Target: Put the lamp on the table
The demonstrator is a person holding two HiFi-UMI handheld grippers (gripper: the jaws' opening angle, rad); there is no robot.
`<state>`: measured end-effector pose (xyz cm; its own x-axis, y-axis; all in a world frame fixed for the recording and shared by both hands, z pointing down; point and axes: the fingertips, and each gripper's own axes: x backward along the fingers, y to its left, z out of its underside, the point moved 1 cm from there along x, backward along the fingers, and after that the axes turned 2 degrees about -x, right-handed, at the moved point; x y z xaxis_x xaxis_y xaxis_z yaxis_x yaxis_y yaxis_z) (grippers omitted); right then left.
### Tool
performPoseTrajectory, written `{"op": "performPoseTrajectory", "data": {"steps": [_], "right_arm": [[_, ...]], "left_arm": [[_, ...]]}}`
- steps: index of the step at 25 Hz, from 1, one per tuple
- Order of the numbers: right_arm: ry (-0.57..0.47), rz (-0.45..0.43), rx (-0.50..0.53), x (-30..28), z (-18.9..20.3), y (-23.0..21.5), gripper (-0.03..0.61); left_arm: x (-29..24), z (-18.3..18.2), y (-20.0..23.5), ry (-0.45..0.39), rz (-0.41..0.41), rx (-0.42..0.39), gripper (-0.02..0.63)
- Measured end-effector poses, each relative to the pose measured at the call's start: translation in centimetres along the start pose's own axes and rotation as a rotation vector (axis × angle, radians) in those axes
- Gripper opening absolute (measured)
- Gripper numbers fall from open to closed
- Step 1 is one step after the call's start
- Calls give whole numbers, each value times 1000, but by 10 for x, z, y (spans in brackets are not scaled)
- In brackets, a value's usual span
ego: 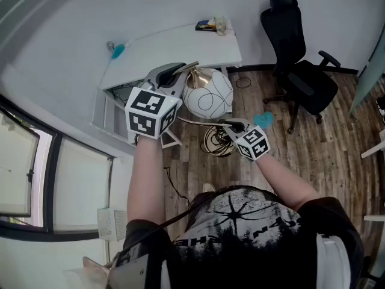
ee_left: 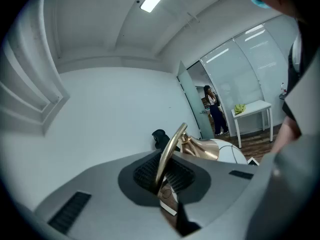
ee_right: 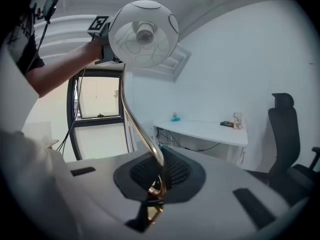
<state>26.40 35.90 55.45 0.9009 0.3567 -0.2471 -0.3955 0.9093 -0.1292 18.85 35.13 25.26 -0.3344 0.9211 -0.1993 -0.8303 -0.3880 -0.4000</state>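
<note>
The lamp has a white globe shade with a brass cap and a thin curved brass stem. I hold it in the air in front of the white table. My left gripper is shut on the brass rod just beside the globe. Lower down, my right gripper is shut on the stem, which runs up from its jaws to the globe overhead. A coil of the lamp's cable hangs below.
On the table lie a teal object at the left end and a book with a glass at the far right corner. A black office chair stands on the wood floor to the right. A window is at the left.
</note>
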Motion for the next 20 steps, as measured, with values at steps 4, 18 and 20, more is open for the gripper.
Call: {"op": "performPoseTrajectory", "data": {"steps": [4,18,20], "right_arm": [[19,-4,0,-2,11,-1,18],[3,11,-18,2,16,-1,20],[3,11,-20,3,17,-2,20]], "left_arm": [[-4,14,-1,14,8,26,25],[-5,18,-6,11,27,37,25],[-6,18,-7,13,26,36,24]]}}
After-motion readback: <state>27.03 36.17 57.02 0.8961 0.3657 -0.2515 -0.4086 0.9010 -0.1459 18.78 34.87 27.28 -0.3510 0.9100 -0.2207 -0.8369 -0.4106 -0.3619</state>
